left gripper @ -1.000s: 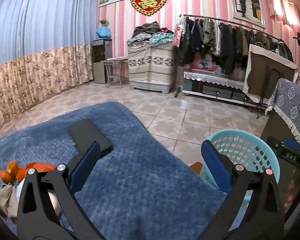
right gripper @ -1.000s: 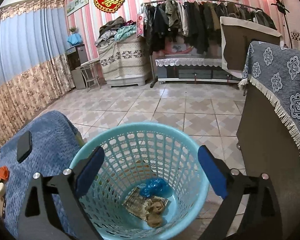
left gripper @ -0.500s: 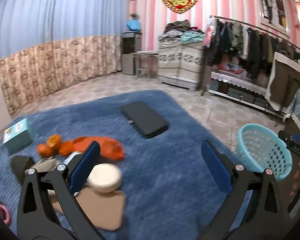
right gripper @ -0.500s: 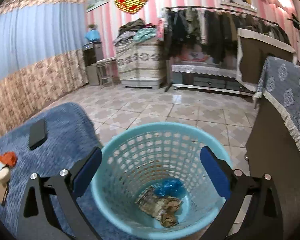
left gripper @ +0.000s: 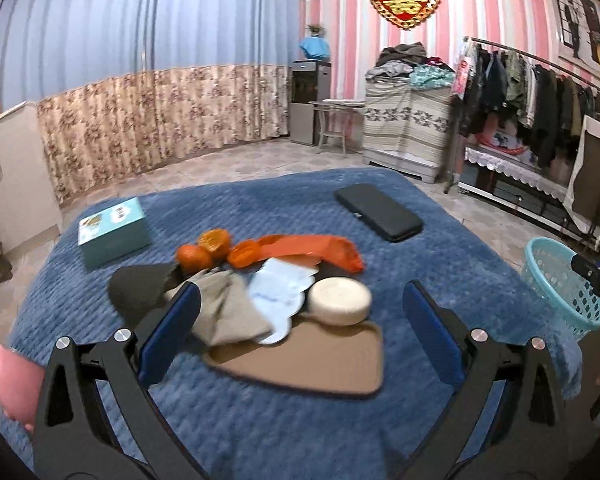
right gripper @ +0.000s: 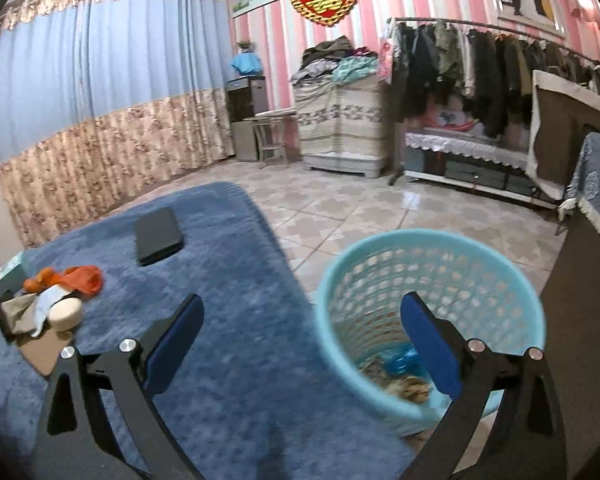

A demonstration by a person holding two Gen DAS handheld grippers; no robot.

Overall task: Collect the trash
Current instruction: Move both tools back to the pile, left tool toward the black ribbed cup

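A heap of trash lies on the blue blanket (left gripper: 300, 432): orange peels (left gripper: 204, 250), an orange bag (left gripper: 312, 250), a crumpled beige rag (left gripper: 228, 312), a pale blue paper (left gripper: 280, 292), a cream round lid (left gripper: 340, 300) and a brown card (left gripper: 320, 360). My left gripper (left gripper: 300, 328) is open and empty, just short of the heap. My right gripper (right gripper: 300, 340) is open and empty, above the edge between the blanket (right gripper: 240, 360) and the turquoise basket (right gripper: 432, 264), which holds blue and brown trash (right gripper: 400, 376). The heap also shows at the left of the right wrist view (right gripper: 52, 300).
A black phone case (left gripper: 380, 212) and a teal box (left gripper: 112, 232) lie on the blanket. The basket (left gripper: 560, 280) stands on the tiled floor right of the bed. A dark cabinet with a blue cloth (right gripper: 596, 200) is right of the basket. A clothes rack (right gripper: 480, 60) lines the far wall.
Both grippers have swung left. The left view went from the bare blanket to the trash heap. The right gripper has moved off the basket's middle toward the blanket. Both stayed open.
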